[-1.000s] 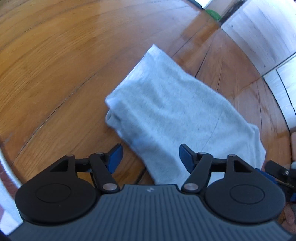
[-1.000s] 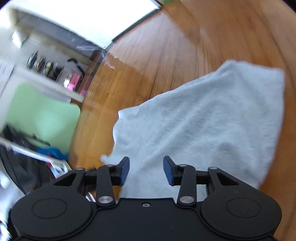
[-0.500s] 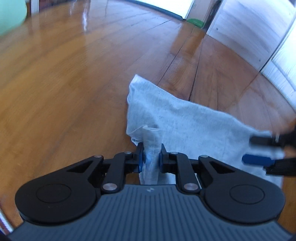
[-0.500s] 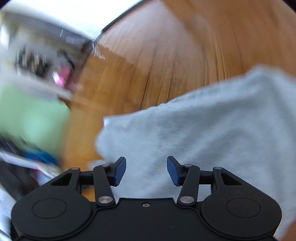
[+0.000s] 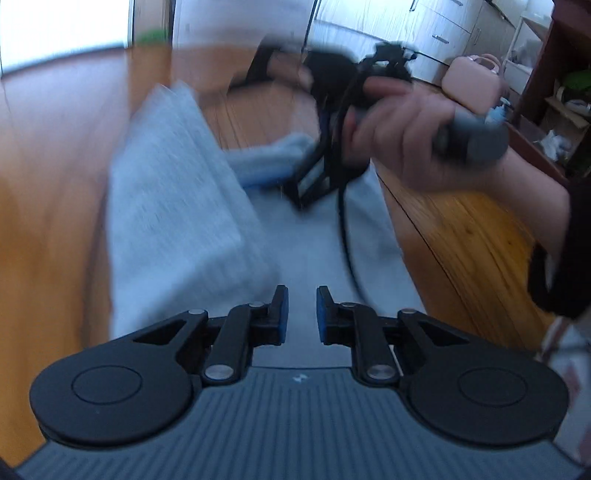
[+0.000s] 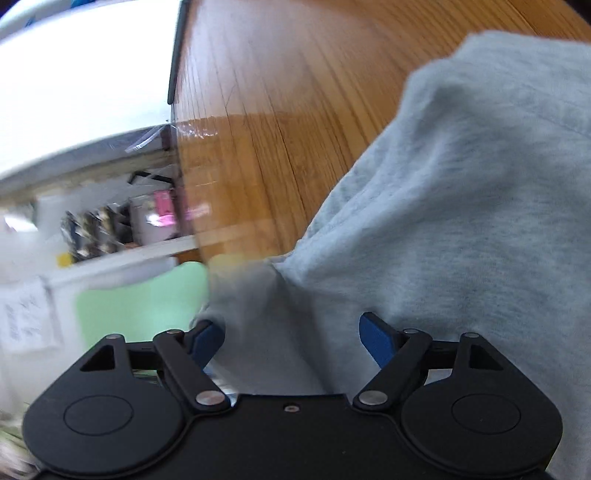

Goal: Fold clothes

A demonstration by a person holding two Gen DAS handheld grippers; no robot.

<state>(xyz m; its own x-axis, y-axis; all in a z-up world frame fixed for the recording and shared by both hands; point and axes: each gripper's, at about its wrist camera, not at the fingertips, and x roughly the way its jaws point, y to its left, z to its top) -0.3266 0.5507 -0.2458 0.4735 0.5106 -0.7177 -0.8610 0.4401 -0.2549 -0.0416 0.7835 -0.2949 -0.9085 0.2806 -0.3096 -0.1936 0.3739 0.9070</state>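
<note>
- Left wrist view: my left claw (image 5: 301,314) is narrow, having just been closing. Grey cloth fills the slim gap between its blue pads, and I read that as a pinch on the light grey garment (image 5: 177,206).
- A second ago this claw stood wide above the garment, which lay flat. Half a second ago it was already nipped on a raised fold at the near edge.
- The garment lies on the wooden floor (image 5: 55,184), stretching from my left claw to the far side. A thick flap is doubled over on its left part. The picture is blurred, so I cannot make out the edges well.
- My right hand (image 5: 406,136) is in this view too, gripping the handle of the other claw over the far part of the garment. A black sleeve (image 5: 576,240) covers the arm and a black cable (image 5: 347,236) hangs down from the tool. A second ago only a sliver of that tool showed at the right edge.
- White cupboards (image 5: 424,29) and a pink bag (image 5: 469,79) stand behind. Neither was in this view earlier.
- Right wrist view: my right claw (image 6: 291,339) is wide, its jaws having just been opening. A bunched ridge of the garment (image 6: 461,221) runs between the pads, which do not squeeze it.
- Earlier the cloth lay flatter ahead of this claw; now it rises close in front and fills the right side, with the floor (image 6: 277,110) beyond.
</note>
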